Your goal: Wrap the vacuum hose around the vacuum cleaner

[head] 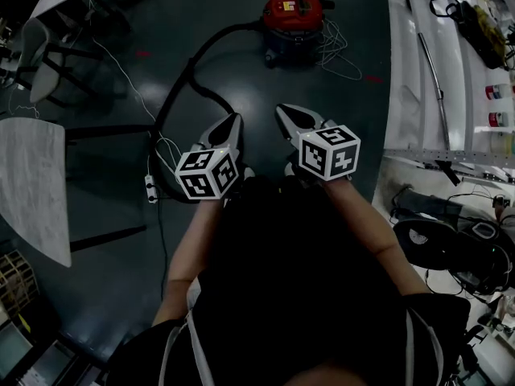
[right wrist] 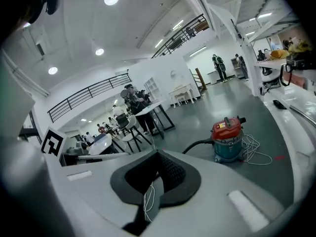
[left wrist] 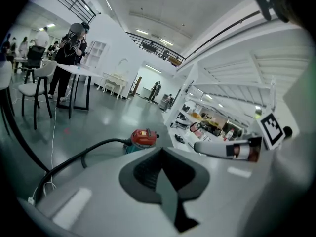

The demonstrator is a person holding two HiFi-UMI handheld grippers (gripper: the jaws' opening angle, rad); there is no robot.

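Note:
A red-topped vacuum cleaner (head: 294,22) stands on the dark floor ahead of me. Its black hose (head: 193,67) leaves the left side, curves left and runs down the floor toward my left gripper. My left gripper (head: 236,121) and right gripper (head: 282,111) are held side by side in the air, well short of the vacuum, both shut with nothing between the jaws. The left gripper view shows the vacuum (left wrist: 143,138) and hose (left wrist: 84,154) past the shut left gripper (left wrist: 162,152). The right gripper view shows the vacuum (right wrist: 227,137) beyond the shut right gripper (right wrist: 158,154).
A loose white power cord (head: 342,51) lies right of the vacuum. A thin white cable (head: 129,79) leads to a power strip (head: 150,188) at left. A grey table (head: 32,183) and chair (head: 40,55) stand left. A white bench (head: 406,71) with a metal tube (head: 434,79) runs along the right.

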